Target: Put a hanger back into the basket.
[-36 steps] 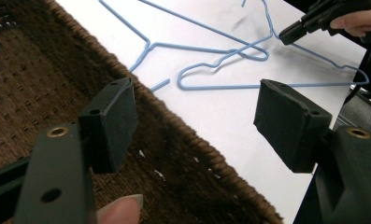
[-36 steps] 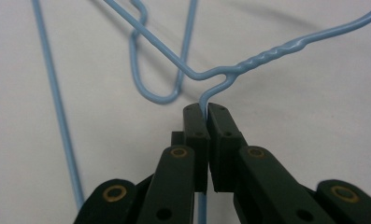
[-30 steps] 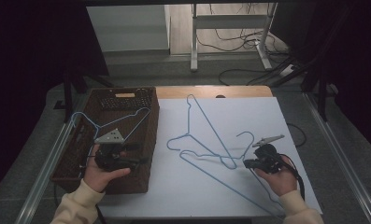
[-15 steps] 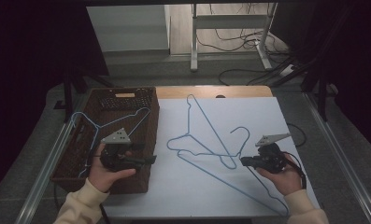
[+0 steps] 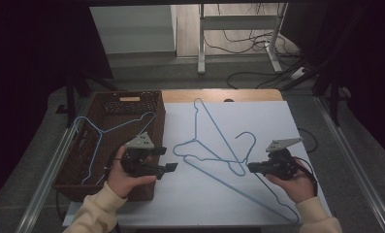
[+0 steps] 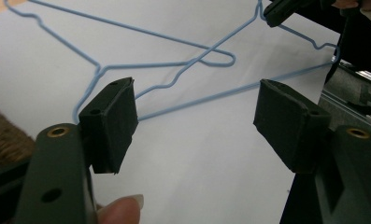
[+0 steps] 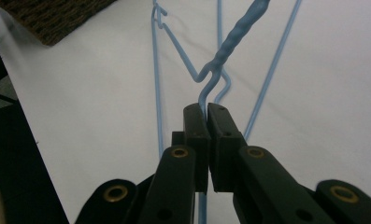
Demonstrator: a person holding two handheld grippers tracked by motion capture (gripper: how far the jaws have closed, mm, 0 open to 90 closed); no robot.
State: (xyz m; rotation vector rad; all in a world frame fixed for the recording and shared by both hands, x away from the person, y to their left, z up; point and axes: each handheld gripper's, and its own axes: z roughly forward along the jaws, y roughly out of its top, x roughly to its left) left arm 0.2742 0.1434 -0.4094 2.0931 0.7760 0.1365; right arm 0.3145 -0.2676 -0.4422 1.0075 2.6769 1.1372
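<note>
A blue wire hanger lies on the white sheet covering the bench, toward the right and near side. Its hook curls upward near the middle of the sheet, and its long lower wire runs down toward the near right corner. The right gripper is clenched on this hanger just below the twisted neck; in the right gripper view the two black jaws are pressed together with the thin blue wire pinched between their tips. The person's right hand holds that gripper low over the sheet.

A second blue hanger lies flat farther back on the sheet, and its wires cross those of the first hanger near the centre.

The left gripper is released, its jaws standing wide apart with nothing between them. It hovers at the left edge of the white sheet, just beside a dark woven basket, and points toward the hangers. In the left gripper view, the blue wires lie on the sheet beyond the open jaws, well apart from them. The person's left hand holds it over the basket's near right corner.

A third blue hanger rests inside the basket, which sits at the left end of the bench.
</note>
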